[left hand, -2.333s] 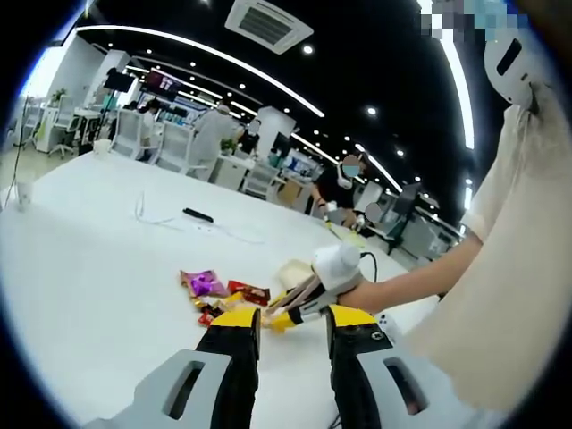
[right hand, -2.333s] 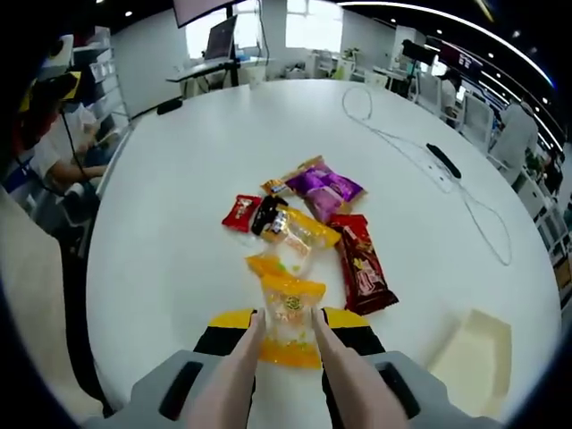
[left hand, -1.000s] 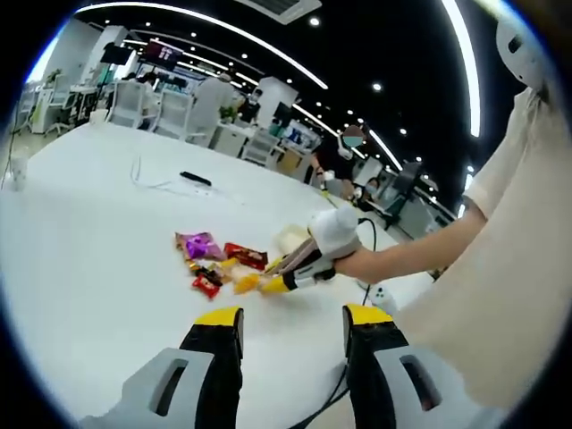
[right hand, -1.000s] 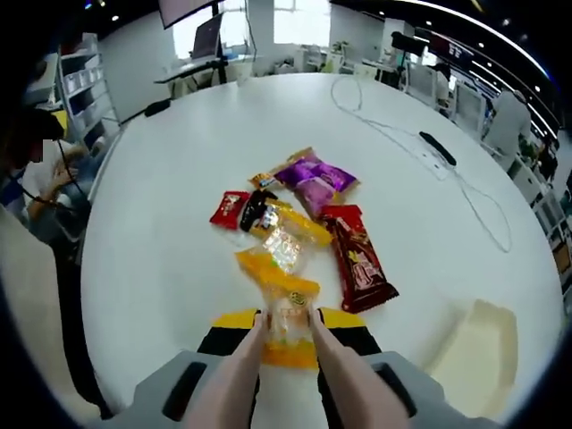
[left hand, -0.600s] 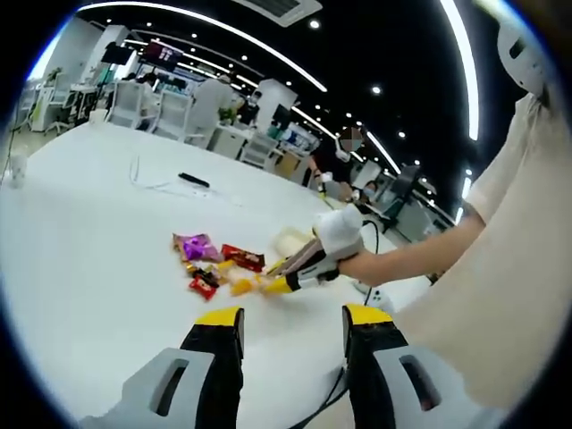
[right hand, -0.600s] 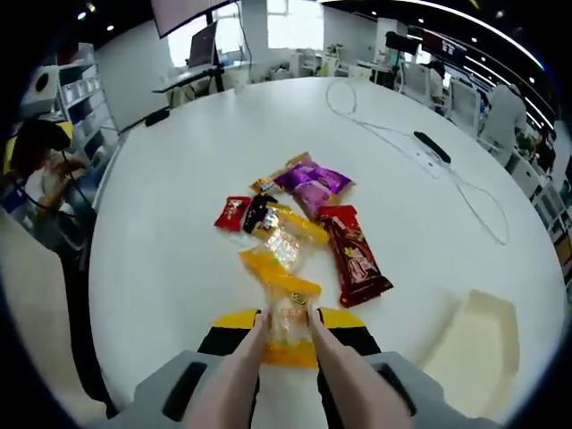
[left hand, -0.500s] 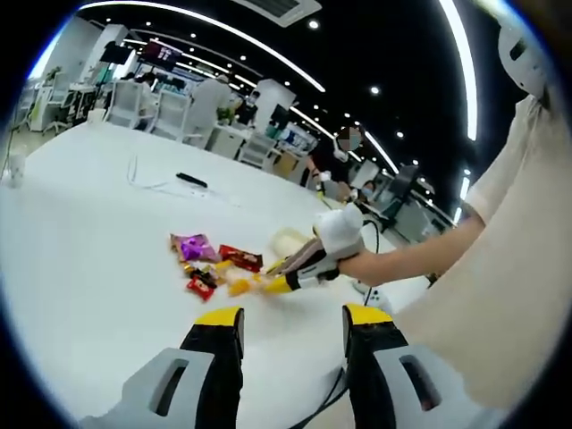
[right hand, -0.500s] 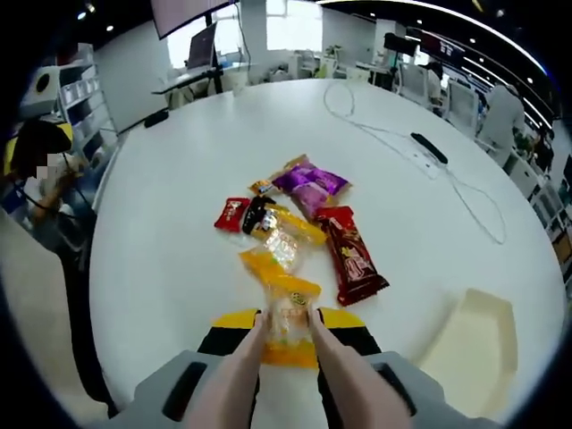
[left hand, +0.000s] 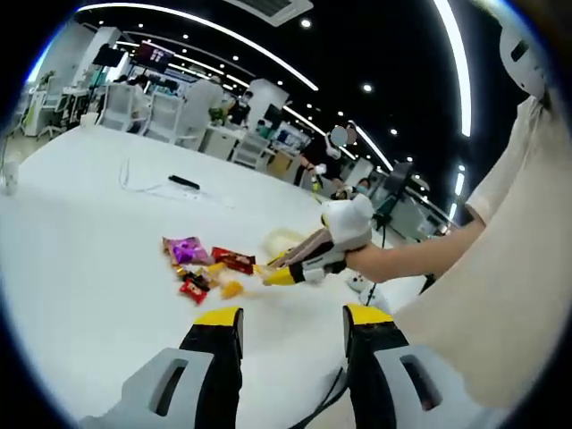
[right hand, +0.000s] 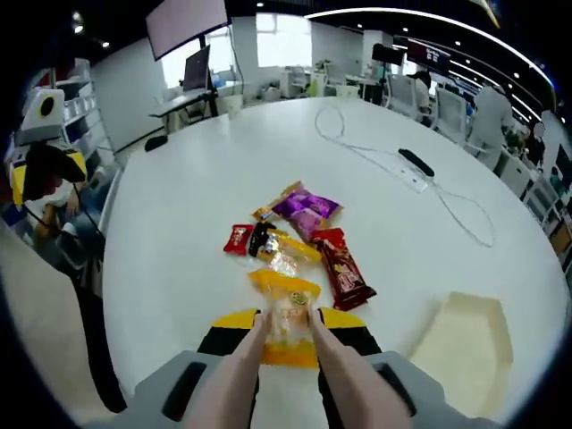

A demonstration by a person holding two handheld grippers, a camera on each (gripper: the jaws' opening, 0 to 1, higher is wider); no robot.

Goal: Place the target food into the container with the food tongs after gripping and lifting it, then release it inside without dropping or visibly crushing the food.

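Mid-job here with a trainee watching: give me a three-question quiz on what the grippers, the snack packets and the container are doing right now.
1. True or false: the right gripper has the tongs closed on an orange snack packet.
2. Which packet lies nearest the cream container on the table? A) purple packet B) dark red packet C) small red packet
3. Fill in: the left gripper is ____ and holds nothing.

Key: 1 true; 2 B; 3 open.
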